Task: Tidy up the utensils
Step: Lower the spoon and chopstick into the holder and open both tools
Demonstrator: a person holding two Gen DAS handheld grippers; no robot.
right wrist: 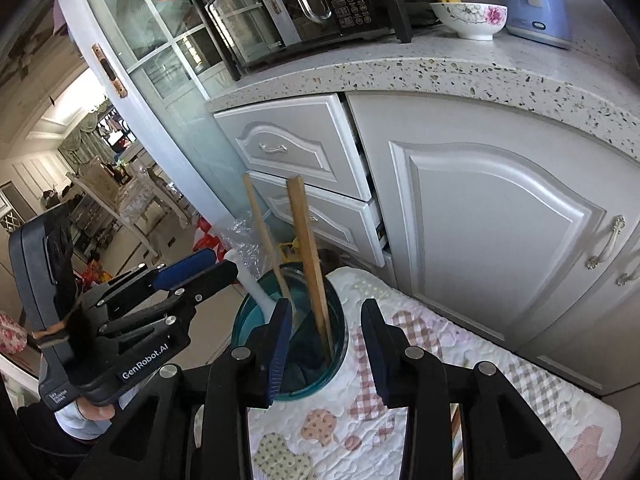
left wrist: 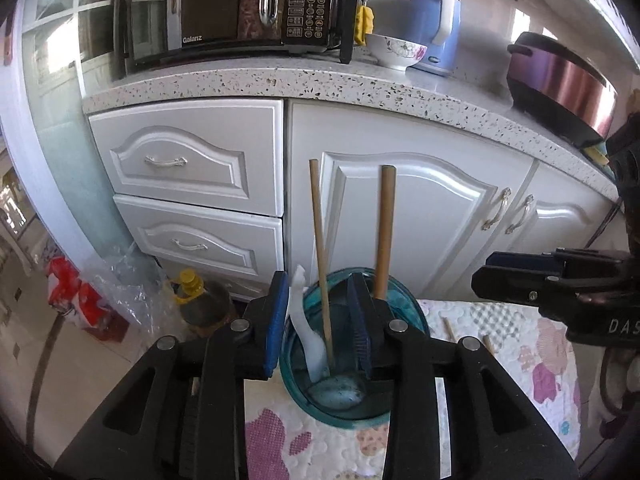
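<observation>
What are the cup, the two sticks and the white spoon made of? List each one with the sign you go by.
Cup: looks like teal tinted glass or clear plastic; see-through wall, glossy rim.
Two sticks: likely bamboo or wood; matte tan, squared ends.
White spoon: probably plastic, perhaps ceramic; smooth, slightly translucent white.

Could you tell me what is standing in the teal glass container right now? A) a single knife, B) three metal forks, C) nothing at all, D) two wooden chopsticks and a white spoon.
D: two wooden chopsticks and a white spoon stand inside the teal glass container.
</observation>
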